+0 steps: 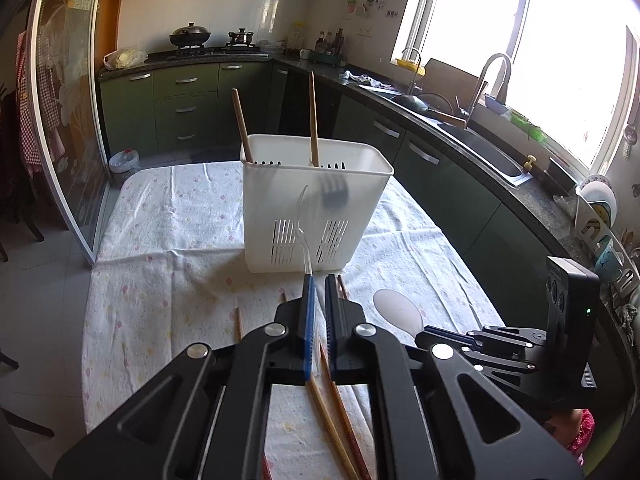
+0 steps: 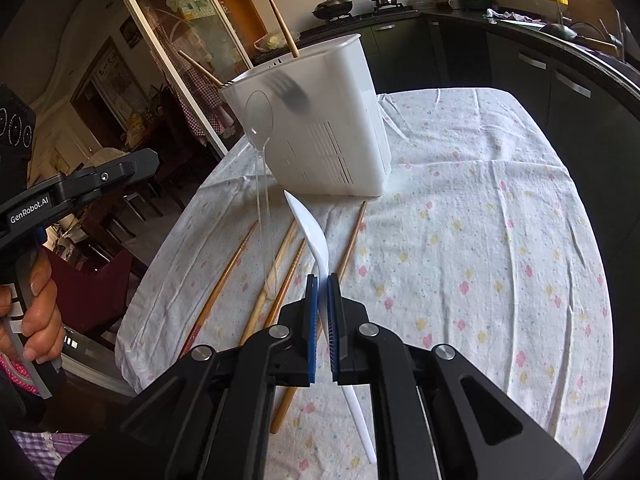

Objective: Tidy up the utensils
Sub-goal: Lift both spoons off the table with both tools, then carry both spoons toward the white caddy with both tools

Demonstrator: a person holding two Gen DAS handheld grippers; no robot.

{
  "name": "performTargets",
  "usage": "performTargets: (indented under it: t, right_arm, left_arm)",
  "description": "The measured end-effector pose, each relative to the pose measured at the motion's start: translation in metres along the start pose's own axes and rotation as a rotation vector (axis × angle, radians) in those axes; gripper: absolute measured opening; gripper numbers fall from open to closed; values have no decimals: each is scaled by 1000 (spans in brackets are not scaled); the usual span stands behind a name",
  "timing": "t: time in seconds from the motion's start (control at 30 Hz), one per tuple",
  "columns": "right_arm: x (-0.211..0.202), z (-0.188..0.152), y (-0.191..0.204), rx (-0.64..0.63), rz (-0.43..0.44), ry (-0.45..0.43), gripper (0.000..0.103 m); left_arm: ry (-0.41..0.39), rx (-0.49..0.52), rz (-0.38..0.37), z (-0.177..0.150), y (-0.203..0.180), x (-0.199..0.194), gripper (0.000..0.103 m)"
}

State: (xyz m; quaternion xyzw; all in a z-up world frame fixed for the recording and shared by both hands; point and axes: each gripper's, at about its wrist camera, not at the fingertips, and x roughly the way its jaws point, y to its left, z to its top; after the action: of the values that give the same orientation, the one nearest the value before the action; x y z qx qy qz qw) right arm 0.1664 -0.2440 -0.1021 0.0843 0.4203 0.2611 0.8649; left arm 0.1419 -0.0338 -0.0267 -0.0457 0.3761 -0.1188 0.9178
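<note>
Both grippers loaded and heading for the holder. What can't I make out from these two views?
- Inside of the white plastic utensil holder: both views, hidden by its walls.
- Dark fork within: a blur through the frosted wall.
- Clear plastic spoon handle end: left wrist view, hidden between left gripper pads.
- Wooden chopsticks: cut off by gripper bodies.

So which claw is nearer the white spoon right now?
Right. The right claw is shut on the white spoon, gripping its handle. The left claw sits apart, to the spoon's left, shut on a clear spoon.
</note>
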Motion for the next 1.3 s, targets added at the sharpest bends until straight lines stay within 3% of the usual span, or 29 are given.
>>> performTargets:
  t: [0.13, 0.5, 0.8, 1.3]
  right_arm:
    - [-1, 0, -2, 8, 1, -3, 6]
    - [-11, -3, -9, 19, 2, -16, 6]
    - [-6, -2, -5, 11, 14, -10, 6]
    - [-19, -6, -20, 39, 31, -37, 6]
  left_arm:
    - [99, -42, 18, -3, 12, 30, 19]
    - [279, -323, 55, -14, 74, 88, 20]
    - [313, -441, 99, 0, 101, 111, 21]
    - [372, -622, 148, 3, 101, 160, 21]
